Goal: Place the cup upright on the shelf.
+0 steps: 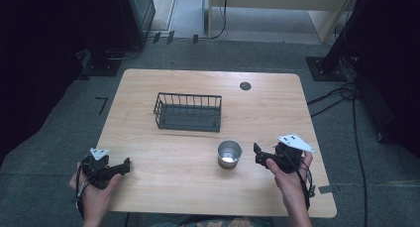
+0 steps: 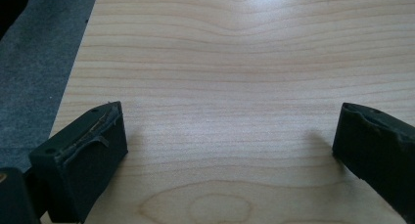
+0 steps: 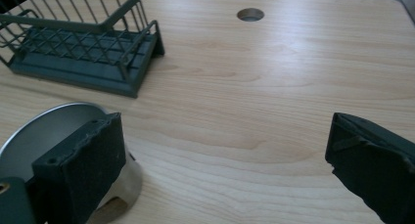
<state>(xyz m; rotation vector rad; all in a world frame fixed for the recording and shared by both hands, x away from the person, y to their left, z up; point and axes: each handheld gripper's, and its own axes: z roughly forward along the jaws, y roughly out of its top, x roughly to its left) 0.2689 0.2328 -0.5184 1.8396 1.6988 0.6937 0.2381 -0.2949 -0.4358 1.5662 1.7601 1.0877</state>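
Observation:
A shiny metal cup (image 1: 229, 154) stands upright on the wooden table (image 1: 173, 187), in front of a dark wire basket (image 1: 188, 112). My right gripper (image 1: 257, 155) is held just to the right of the cup, pointing left toward it, open with nothing between its jaws. In the right gripper view the cup (image 3: 44, 131) sits partly behind the left jaw, outside the gap of the right gripper (image 3: 225, 141), and the basket (image 3: 83, 48) lies farther off at upper left. My left gripper (image 1: 126, 165) rests near the table's front left, open (image 2: 230, 131) over bare wood.
A round cable hole (image 1: 245, 85) sits in the table's far right part. Grey carpet (image 1: 59, 138) surrounds the table, with cables (image 1: 341, 95) on the floor at right and stand bases (image 1: 106, 66) behind the far edge.

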